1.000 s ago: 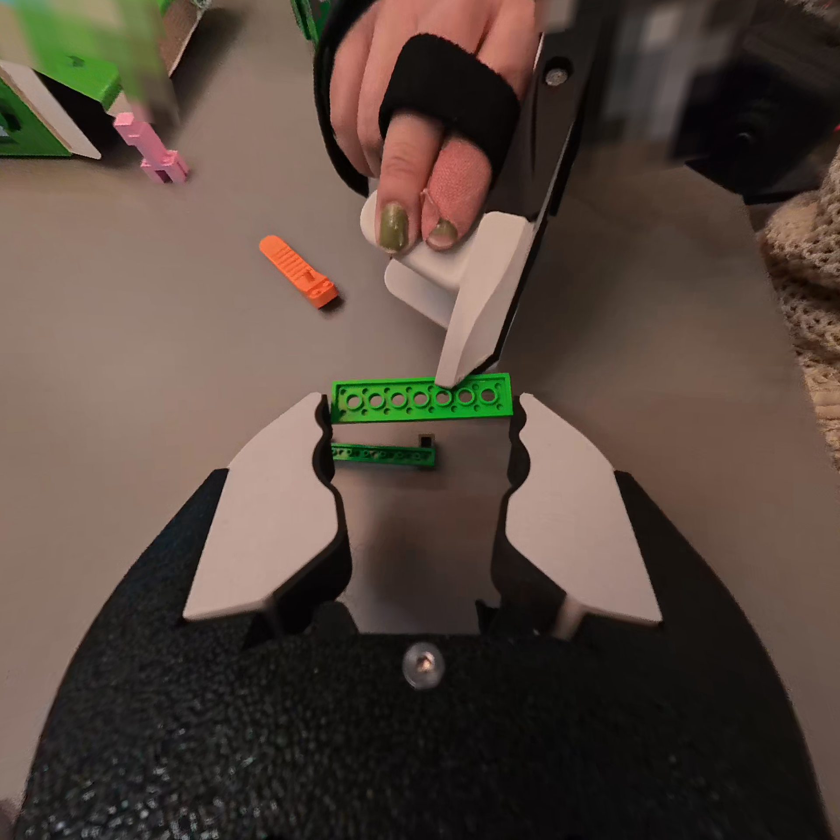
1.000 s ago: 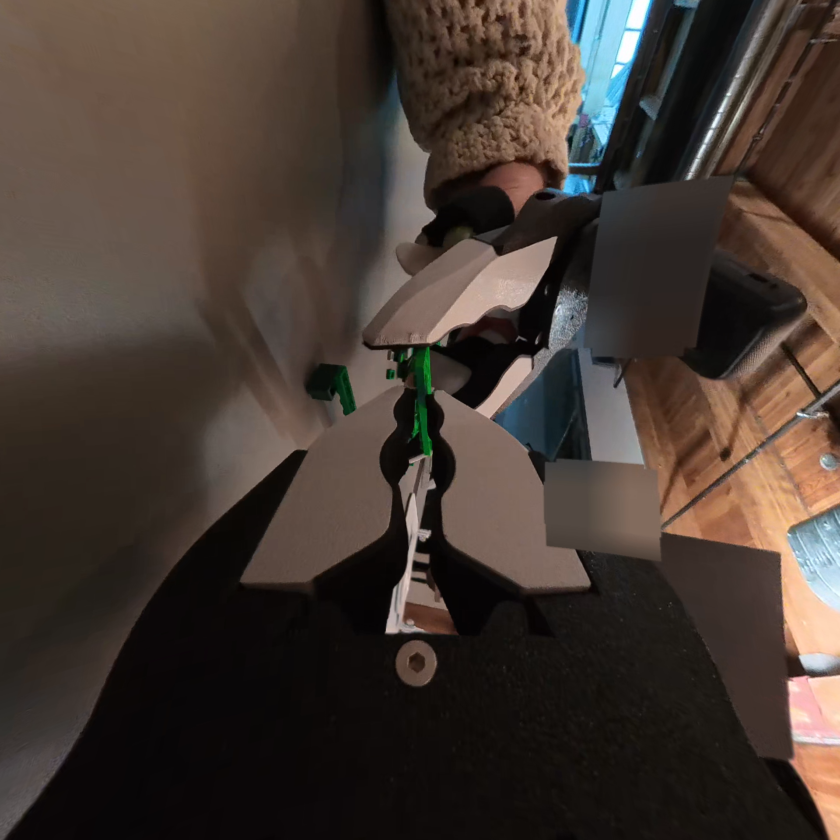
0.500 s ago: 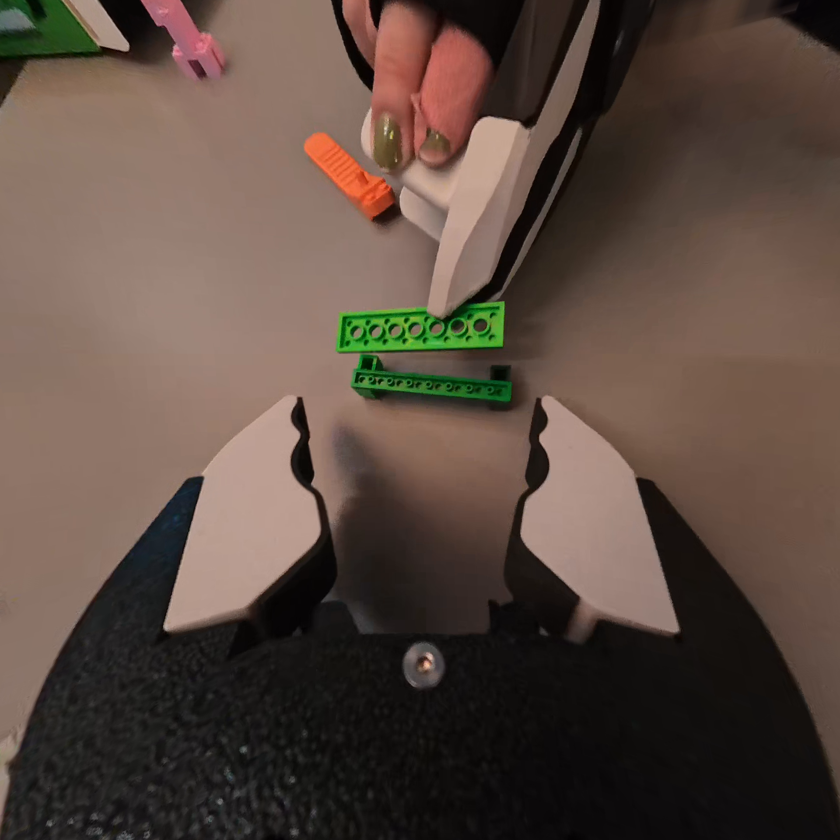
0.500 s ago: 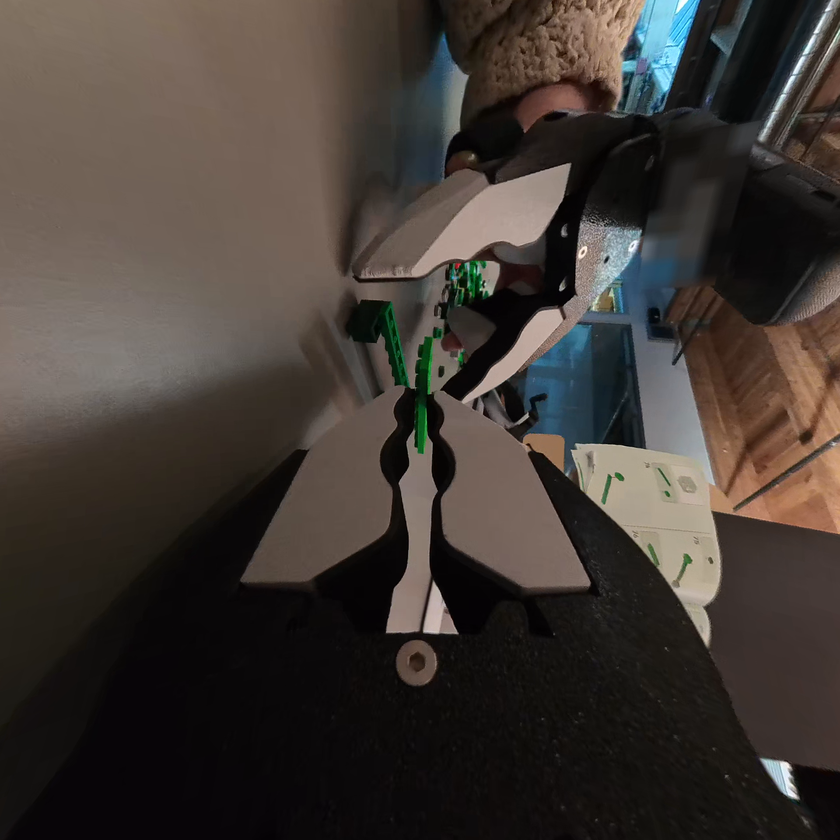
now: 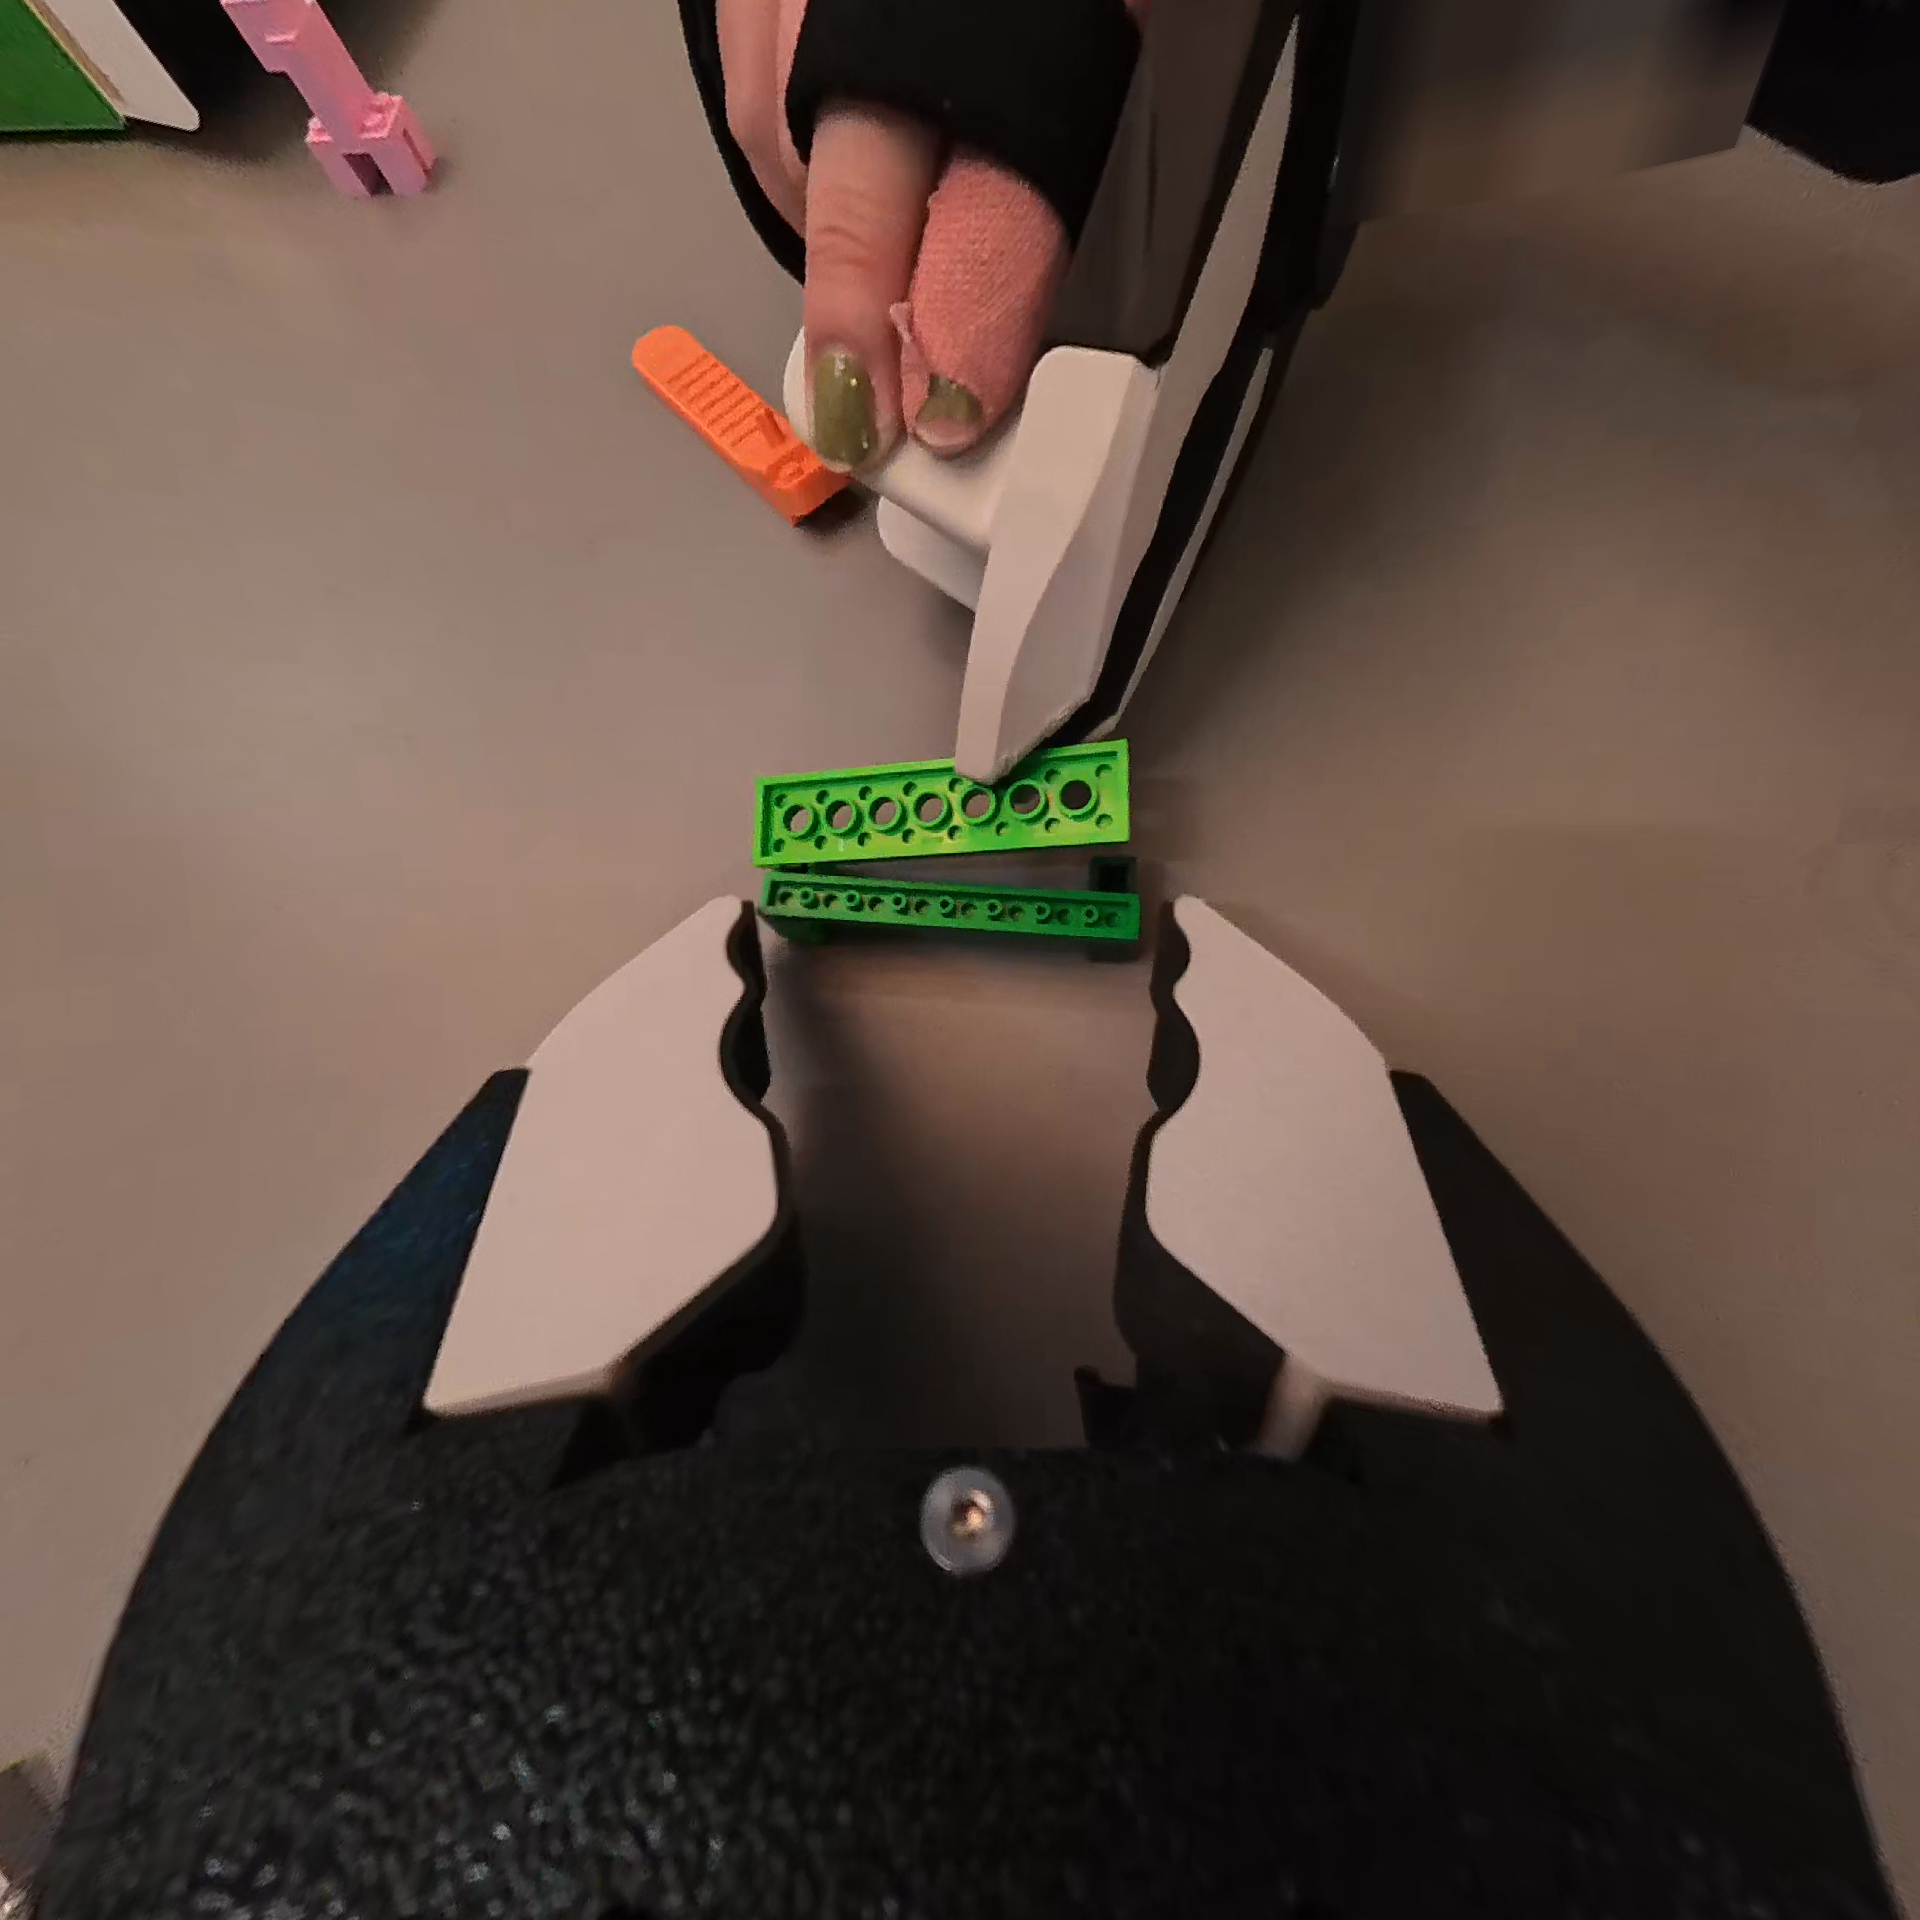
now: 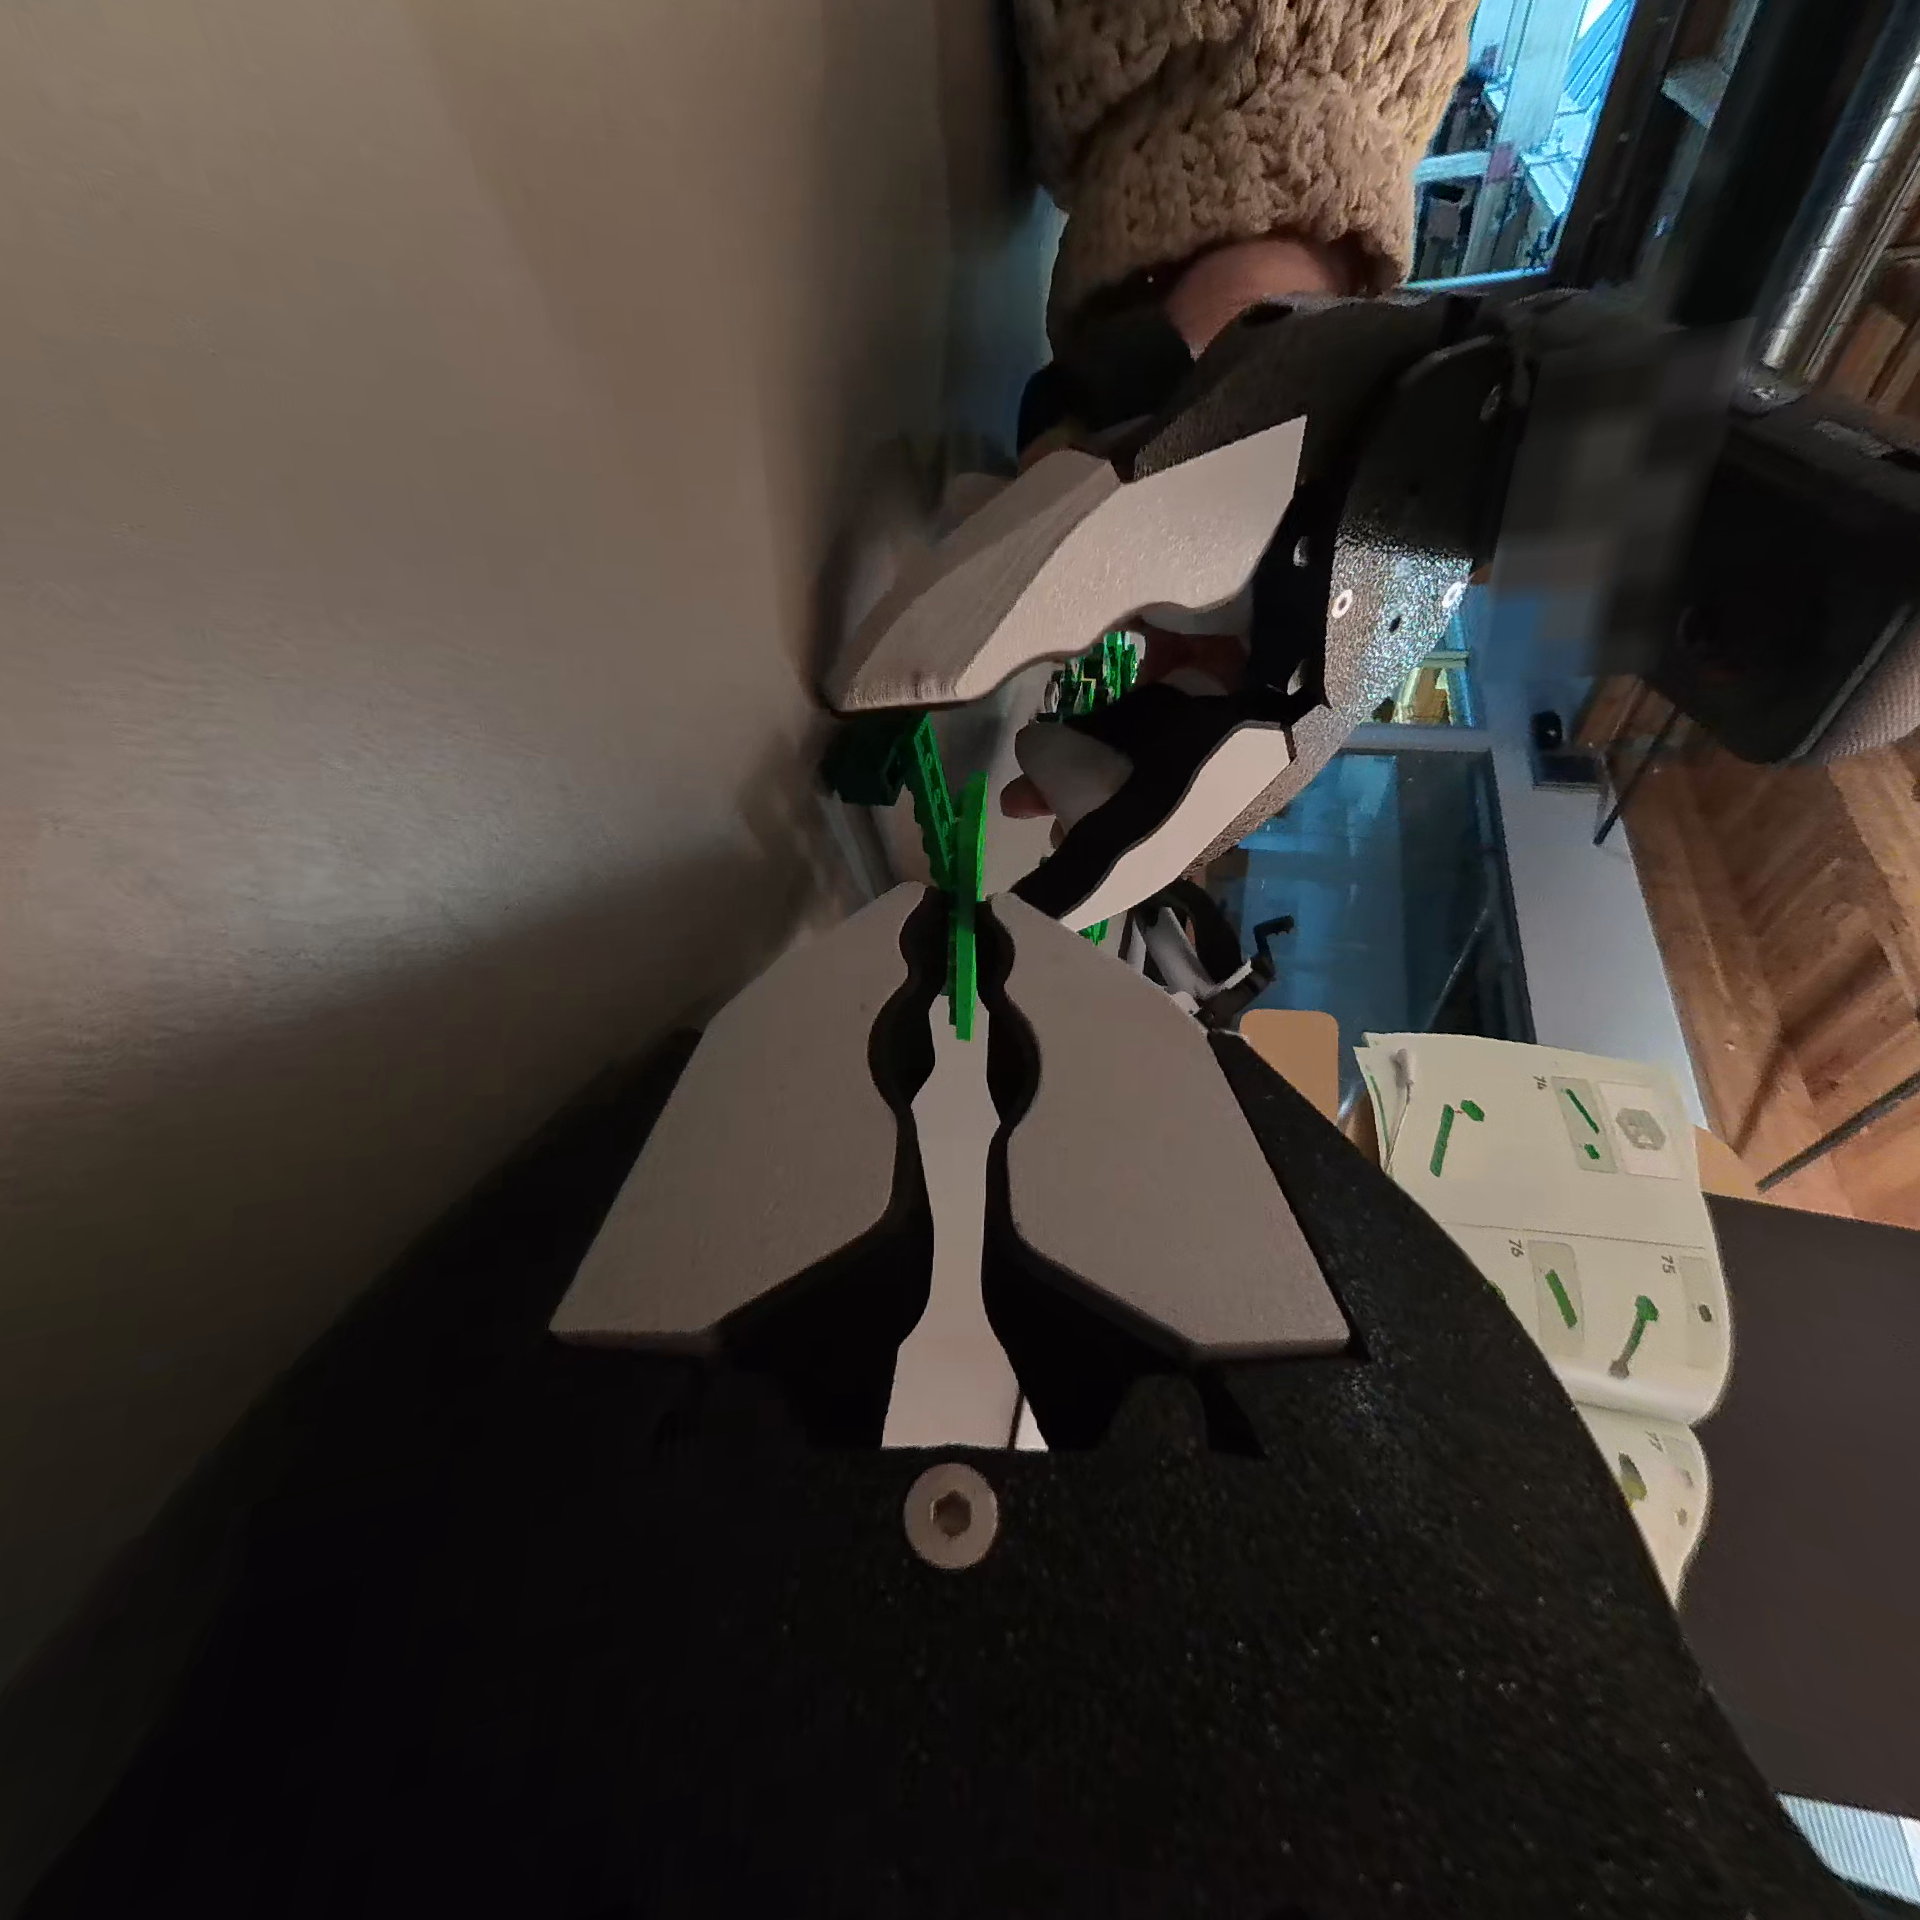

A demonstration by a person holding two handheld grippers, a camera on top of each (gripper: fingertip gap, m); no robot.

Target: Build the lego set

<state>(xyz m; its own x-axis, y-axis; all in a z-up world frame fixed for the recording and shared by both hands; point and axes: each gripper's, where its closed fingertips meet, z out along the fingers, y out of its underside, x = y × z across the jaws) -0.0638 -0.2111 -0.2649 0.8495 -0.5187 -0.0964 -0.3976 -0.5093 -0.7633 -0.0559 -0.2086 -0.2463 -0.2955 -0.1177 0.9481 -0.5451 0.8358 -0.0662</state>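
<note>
In the left wrist view a dark green long lego piece (image 5: 951,914) lies on the grey table (image 5: 364,675). My left gripper (image 5: 961,925) is open, with its fingertips just beside the piece's two ends. My right gripper (image 5: 1003,748) comes down from above, shut on a bright green plate with round holes (image 5: 940,816), held on edge just behind the dark piece and slightly tilted. In the right wrist view my right gripper (image 6: 961,909) pinches the bright green plate (image 6: 966,966) edge-on, the dark green piece (image 6: 883,764) sits beyond it, and the left gripper (image 6: 1060,790) faces it, open.
An orange brick separator (image 5: 732,421) lies behind the plate, close to the hand on the right gripper. A pink lego piece (image 5: 353,125) and a green box (image 5: 52,73) sit at the far left. An open instruction booklet (image 6: 1538,1226) lies at the right.
My left gripper drew back from the plate, leaving the dark green piece on the table, then moved forward until its tips flank that piece. The right gripper kept hold of the bright plate.
</note>
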